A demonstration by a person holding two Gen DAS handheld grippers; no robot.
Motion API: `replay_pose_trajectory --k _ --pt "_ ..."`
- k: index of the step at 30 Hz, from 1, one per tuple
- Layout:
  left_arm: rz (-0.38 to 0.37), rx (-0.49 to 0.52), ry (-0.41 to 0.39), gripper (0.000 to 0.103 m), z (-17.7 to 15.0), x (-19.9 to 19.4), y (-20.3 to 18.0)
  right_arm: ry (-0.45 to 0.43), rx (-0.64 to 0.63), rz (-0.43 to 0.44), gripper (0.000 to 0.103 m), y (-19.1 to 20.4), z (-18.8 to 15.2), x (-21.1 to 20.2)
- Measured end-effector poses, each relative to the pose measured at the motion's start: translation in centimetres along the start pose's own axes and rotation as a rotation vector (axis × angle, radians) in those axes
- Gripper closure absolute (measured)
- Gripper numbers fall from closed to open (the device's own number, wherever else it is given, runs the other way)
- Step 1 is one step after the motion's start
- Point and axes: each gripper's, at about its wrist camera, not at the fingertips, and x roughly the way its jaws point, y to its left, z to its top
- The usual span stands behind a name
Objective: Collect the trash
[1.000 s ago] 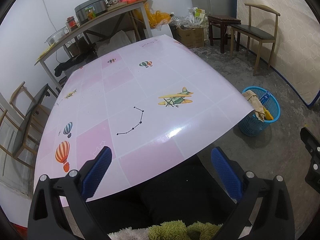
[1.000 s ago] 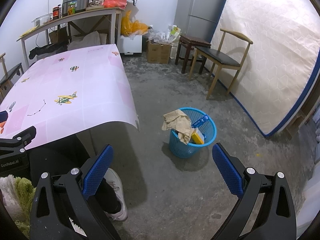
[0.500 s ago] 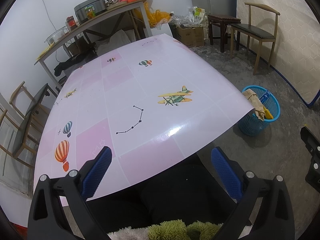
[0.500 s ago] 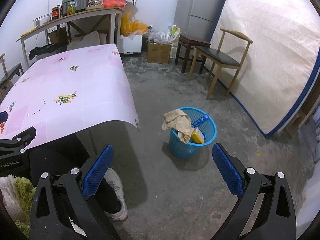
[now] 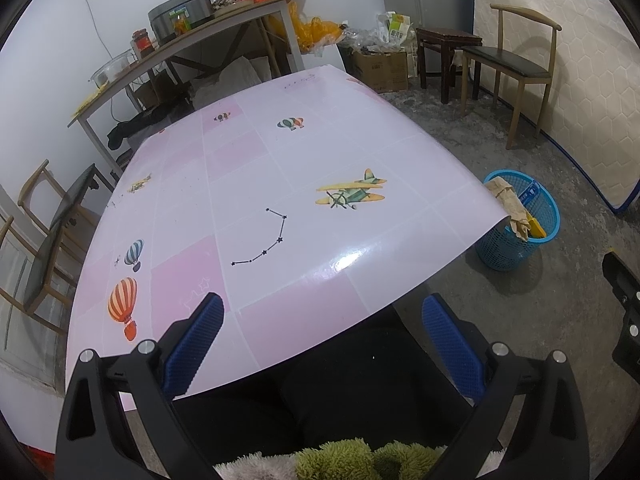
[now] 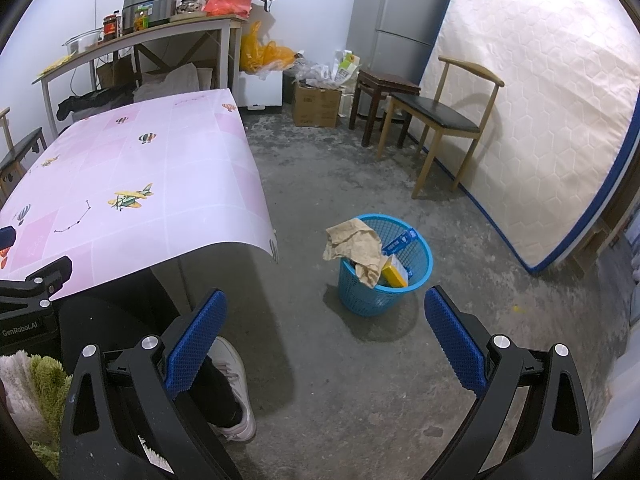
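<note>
A blue mesh trash basket stands on the concrete floor right of the table; it also shows in the left wrist view. Crumpled brown paper, a yellow box and a blue item sit in it. My left gripper is open and empty over the near edge of the pink table. My right gripper is open and empty above the floor, short of the basket.
A wooden chair, a dark stool and a mattress stand to the right. A cluttered side table, a cardboard box and bags line the far wall. My shoe is under the table.
</note>
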Motion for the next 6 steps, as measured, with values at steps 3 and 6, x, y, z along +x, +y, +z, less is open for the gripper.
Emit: replay_pose_trajectory --k 3,6 --pt "-0.003 -0.005 0.006 0.006 -0.10 0.22 0.18 0.000 0.000 0.001 0.008 0.00 -0.01 0.00" --pt "-0.003 -0.004 0.005 0.006 -0.09 0.22 0.22 0.000 0.000 0.000 0.008 0.03 -0.01 -0.02"
